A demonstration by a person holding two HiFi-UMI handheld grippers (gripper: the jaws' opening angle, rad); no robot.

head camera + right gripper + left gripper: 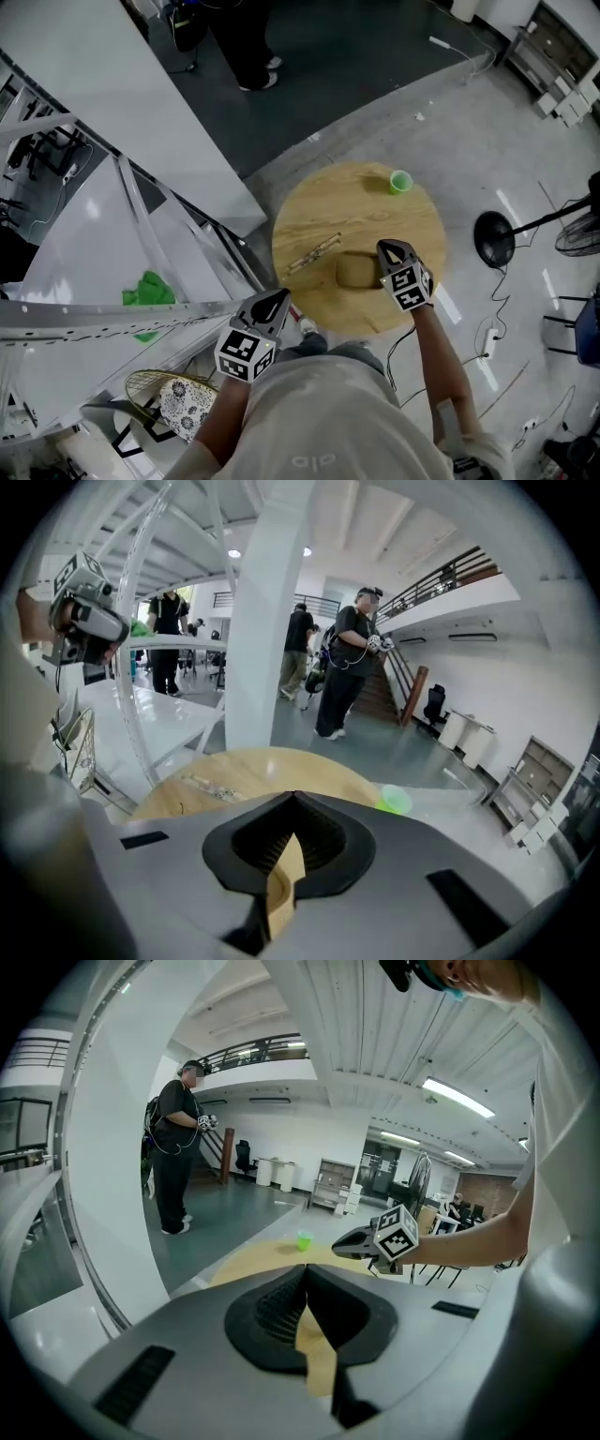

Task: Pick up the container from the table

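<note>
The container [354, 272] is a small brown open box over the near part of the round wooden table [309, 202]. My right gripper [384, 247] is shut on its right wall. In the right gripper view a thin tan strip of that container [279, 888] is clamped between the jaws of the right gripper [293, 803]. My left gripper [280, 297] hangs off the table's near left edge, its tips together and holding nothing. In the left gripper view the left gripper [305, 1274] faces the table [248, 1265], and the right gripper [349, 1243] shows beyond.
A green cup [400, 182] stands at the table's far side. A thin stick-like piece [314, 253] lies left of the container. White slanted panels with metal frames [112, 187] crowd the left. A black fan base [494, 238] and floor cables sit to the right. A person [248, 56] stands beyond.
</note>
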